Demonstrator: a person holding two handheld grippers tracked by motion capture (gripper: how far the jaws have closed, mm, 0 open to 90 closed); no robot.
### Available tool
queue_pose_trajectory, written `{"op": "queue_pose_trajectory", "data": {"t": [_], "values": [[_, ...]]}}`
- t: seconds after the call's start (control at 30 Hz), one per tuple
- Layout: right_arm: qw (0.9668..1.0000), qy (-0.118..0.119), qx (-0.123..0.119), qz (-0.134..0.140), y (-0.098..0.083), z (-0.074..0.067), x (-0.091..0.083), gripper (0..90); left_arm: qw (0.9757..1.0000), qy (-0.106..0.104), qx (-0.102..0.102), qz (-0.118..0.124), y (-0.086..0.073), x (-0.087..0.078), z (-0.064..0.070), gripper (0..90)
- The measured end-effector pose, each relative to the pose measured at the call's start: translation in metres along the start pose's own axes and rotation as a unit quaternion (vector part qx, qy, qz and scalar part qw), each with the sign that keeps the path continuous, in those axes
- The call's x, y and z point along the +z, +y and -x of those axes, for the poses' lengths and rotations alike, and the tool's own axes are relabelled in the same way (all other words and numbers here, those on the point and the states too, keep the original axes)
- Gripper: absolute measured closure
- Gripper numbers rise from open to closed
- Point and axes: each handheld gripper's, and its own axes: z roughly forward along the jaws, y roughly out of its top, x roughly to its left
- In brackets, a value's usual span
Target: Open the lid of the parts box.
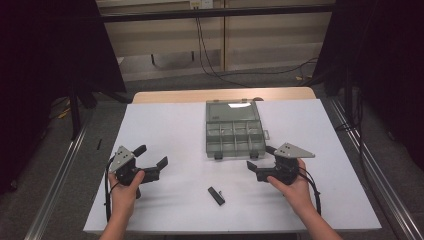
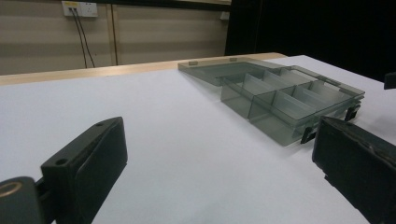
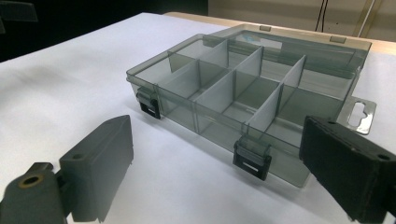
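A clear grey compartment box (image 1: 234,131) lies open in the middle of the white table (image 1: 165,125), its lid flat behind it and its several compartments looking empty. Two black latches (image 3: 252,159) hang on its front wall. My left gripper (image 1: 151,155) hovers at the front left, open, with nothing between its jaws; the left gripper view has the box (image 2: 285,100) ahead and to the right. My right gripper (image 1: 260,157) is open just off the box's front right corner, and its own view looks straight at the box (image 3: 243,88) from close by.
A small black flat piece (image 1: 216,195) lies on the table near the front edge, between the two hands. Black curtains flank the table on both sides. Cables (image 1: 210,55) run over the floor behind it.
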Motion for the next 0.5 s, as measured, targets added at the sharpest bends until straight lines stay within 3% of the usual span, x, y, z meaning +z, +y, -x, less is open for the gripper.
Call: {"op": "queue_pose_trajectory", "data": {"t": [0.5], "values": [[0.9999, 0.009, -0.004, -0.012, -0.0004, -0.0042, 0.0032, 9.2, 1.0, 0.003, -0.002, 0.0, -0.0048, -0.0039, -0.0019, 3.5]]}}
